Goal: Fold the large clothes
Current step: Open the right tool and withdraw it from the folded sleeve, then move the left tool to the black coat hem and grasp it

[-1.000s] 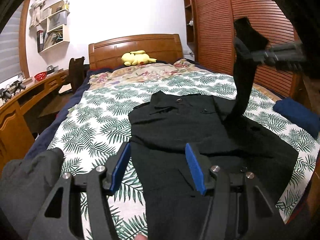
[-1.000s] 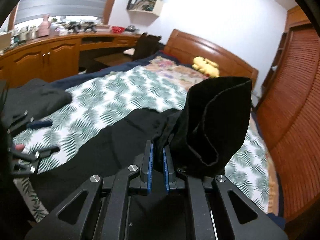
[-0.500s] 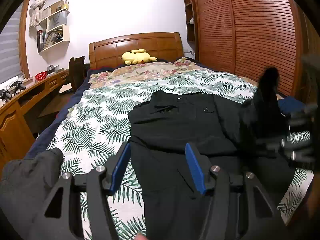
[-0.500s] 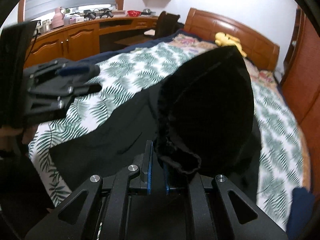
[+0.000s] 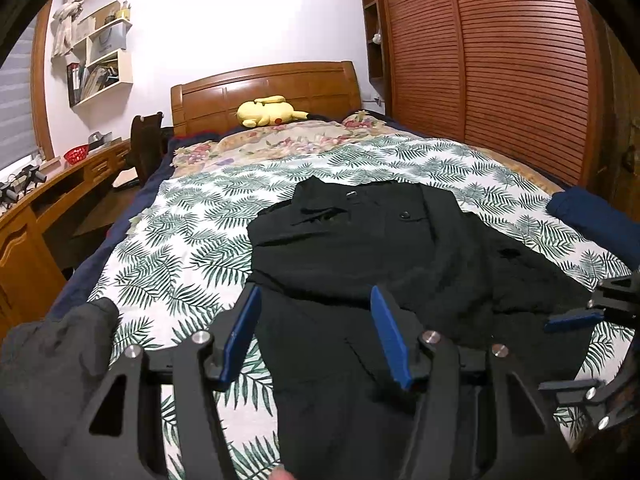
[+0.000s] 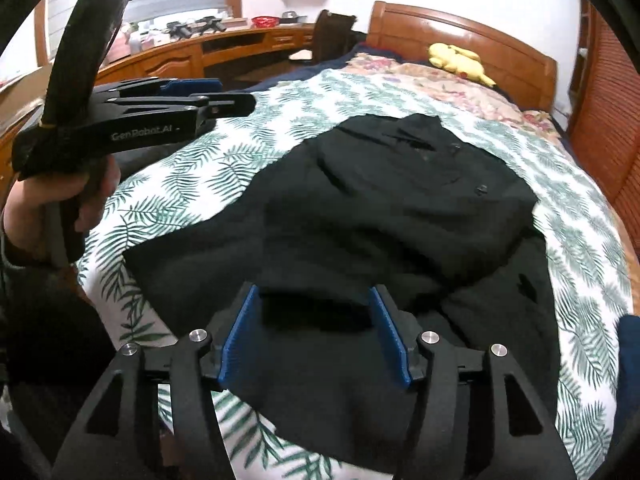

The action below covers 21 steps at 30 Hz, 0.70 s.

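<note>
A large black garment (image 5: 360,248) lies spread on the leaf-print bedspread (image 5: 180,248), collar toward the headboard. My left gripper (image 5: 316,332) hovers open over its near hem with nothing between the blue pads. At the right edge of the left wrist view my right gripper (image 5: 572,354) sits low over the garment's side. In the right wrist view the right gripper (image 6: 316,320) has its jaws opening. The black sleeve end (image 6: 316,312) lies slack between the pads, which do not press on it. A hand (image 6: 60,200) holds the left gripper (image 6: 208,98) at the upper left.
A grey garment (image 5: 52,360) is heaped at the bed's near left corner and a navy cloth (image 5: 592,216) lies at the right edge. A yellow plush toy (image 5: 264,112) rests by the headboard. A wooden desk (image 5: 24,232) runs along the left, louvred wardrobe doors (image 5: 500,60) along the right.
The right gripper came down with the black sleeve from high in the air, laid it on the garment, and its jaws parted off it. The left gripper stayed put.
</note>
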Each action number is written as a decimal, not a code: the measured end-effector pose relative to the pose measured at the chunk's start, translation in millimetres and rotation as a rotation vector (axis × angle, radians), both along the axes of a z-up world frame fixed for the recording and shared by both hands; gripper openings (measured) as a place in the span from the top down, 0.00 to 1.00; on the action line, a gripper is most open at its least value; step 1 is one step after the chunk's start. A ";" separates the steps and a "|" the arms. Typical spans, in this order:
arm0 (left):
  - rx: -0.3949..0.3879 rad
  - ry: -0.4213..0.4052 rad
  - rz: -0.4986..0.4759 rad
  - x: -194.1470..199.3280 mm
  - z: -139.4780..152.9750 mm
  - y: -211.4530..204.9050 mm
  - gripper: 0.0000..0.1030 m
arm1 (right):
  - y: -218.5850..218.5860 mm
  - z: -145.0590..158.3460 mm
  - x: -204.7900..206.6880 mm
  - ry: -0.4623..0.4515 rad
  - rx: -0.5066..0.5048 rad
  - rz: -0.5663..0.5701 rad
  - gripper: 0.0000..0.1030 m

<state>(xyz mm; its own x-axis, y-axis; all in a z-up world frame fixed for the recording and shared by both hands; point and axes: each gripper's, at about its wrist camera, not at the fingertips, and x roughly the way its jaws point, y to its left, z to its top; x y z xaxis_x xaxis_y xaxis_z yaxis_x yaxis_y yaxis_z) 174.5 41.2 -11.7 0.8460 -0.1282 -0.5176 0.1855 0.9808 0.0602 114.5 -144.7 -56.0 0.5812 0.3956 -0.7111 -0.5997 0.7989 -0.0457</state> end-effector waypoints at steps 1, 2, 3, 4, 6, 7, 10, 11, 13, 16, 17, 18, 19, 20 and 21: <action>0.001 0.001 -0.004 0.3 -0.3 -1.0 0.45 | -5.8 -1.3 -0.1 0.000 0.001 -0.011 0.42; 0.003 0.003 -0.009 0.2 -1.4 -3.0 0.45 | -10.7 -2.3 0.6 -0.002 -0.003 -0.023 0.42; 0.006 0.006 -0.013 0.1 -2.0 -5.3 0.45 | -18.2 -4.6 2.1 -0.008 -0.014 -0.042 0.42; 0.010 0.009 -0.018 0.5 -3.6 -7.3 0.45 | -21.5 -6.2 4.1 -0.011 -0.018 -0.053 0.42; 0.017 0.018 -0.026 2.2 -7.3 -10.7 0.46 | -34.5 -11.0 10.5 -0.007 -0.018 -0.085 0.42; 0.020 0.024 -0.029 3.3 -8.5 -12.6 0.45 | -42.0 -14.8 15.0 -0.004 -0.021 -0.106 0.42; 0.035 0.048 -0.044 7.6 -16.1 -20.4 0.46 | -61.6 -25.7 27.1 -0.004 -0.030 -0.160 0.42; 0.040 0.058 -0.050 9.4 -20.0 -23.1 0.45 | -64.9 -28.4 30.9 -0.004 -0.033 -0.170 0.42; 0.049 0.075 -0.059 13.3 -26.5 -30.4 0.45 | -79.1 -37.6 40.9 0.003 -0.033 -0.207 0.42; 0.058 0.130 -0.070 22.2 -43.5 -38.2 0.46 | -90.0 -47.0 50.9 0.021 -0.013 -0.239 0.42; 0.062 0.150 -0.071 25.3 -49.8 -39.4 0.46 | -93.9 -51.7 55.4 0.027 -0.009 -0.251 0.42; 0.066 0.165 -0.071 27.6 -54.8 -41.2 0.45 | -96.1 -54.9 58.6 0.028 -0.008 -0.257 0.42; 0.068 0.179 -0.069 29.7 -60.0 -42.8 0.45 | -96.2 -56.7 61.0 0.027 -0.007 -0.261 0.42; 0.065 0.194 -0.067 32.5 -63.6 -42.9 0.46 | -97.5 -60.1 64.4 0.028 -0.008 -0.268 0.42; 0.060 0.207 -0.064 35.3 -67.1 -42.5 0.46 | -98.4 -63.0 67.2 0.030 -0.007 -0.272 0.42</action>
<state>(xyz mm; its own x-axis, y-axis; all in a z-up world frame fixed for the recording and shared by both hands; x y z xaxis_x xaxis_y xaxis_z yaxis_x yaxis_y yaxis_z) 209.8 -1.2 -78.8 0.7122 -0.1421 -0.6874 0.2618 0.9624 0.0722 181.7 -243.1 -119.0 0.6442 0.2226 -0.7317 -0.3638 0.9307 -0.0372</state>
